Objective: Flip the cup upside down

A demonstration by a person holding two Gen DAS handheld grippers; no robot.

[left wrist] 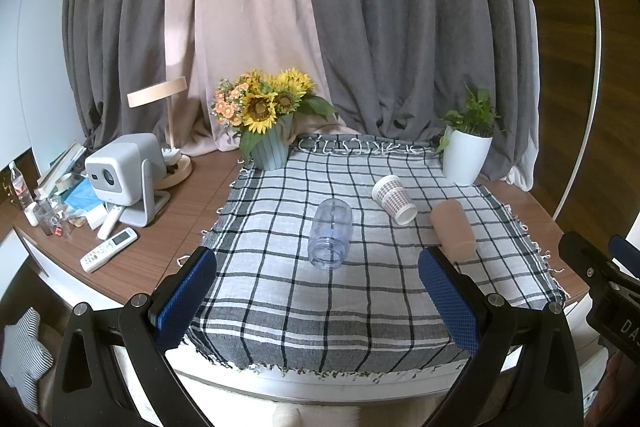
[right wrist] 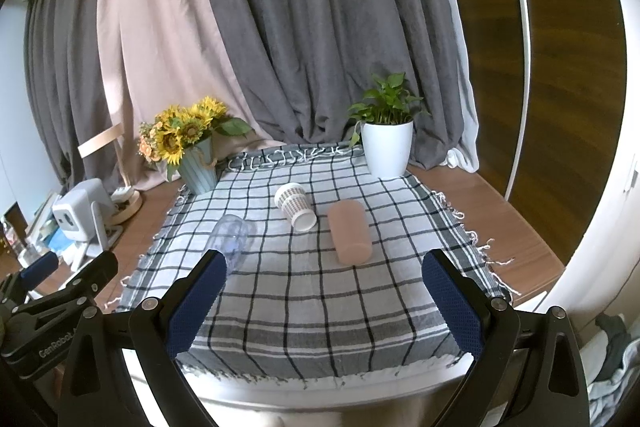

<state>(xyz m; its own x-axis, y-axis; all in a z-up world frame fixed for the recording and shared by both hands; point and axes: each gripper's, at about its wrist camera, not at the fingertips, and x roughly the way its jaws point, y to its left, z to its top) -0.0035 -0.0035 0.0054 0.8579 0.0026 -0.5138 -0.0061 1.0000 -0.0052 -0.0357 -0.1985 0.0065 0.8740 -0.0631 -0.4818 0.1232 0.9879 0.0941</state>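
Note:
Three cups lie on their sides on a checked cloth [left wrist: 304, 291]. A clear plastic cup [left wrist: 330, 233] lies mid-cloth, mouth toward me; it also shows in the right wrist view [right wrist: 233, 235]. A white patterned paper cup [left wrist: 394, 199] [right wrist: 295, 205] lies behind it. A beige cup [left wrist: 454, 229] [right wrist: 349, 231] lies to the right. My left gripper [left wrist: 316, 287] is open and empty, near the cloth's front edge, short of the clear cup. My right gripper [right wrist: 324, 291] is open and empty, in front of the beige cup.
A sunflower vase [left wrist: 270, 147] stands at the cloth's back left, a white plant pot [left wrist: 466, 155] at the back right. A projector [left wrist: 124, 175], lamp [left wrist: 168, 131], remotes [left wrist: 108, 249] and clutter sit on the wooden table to the left. Curtains hang behind.

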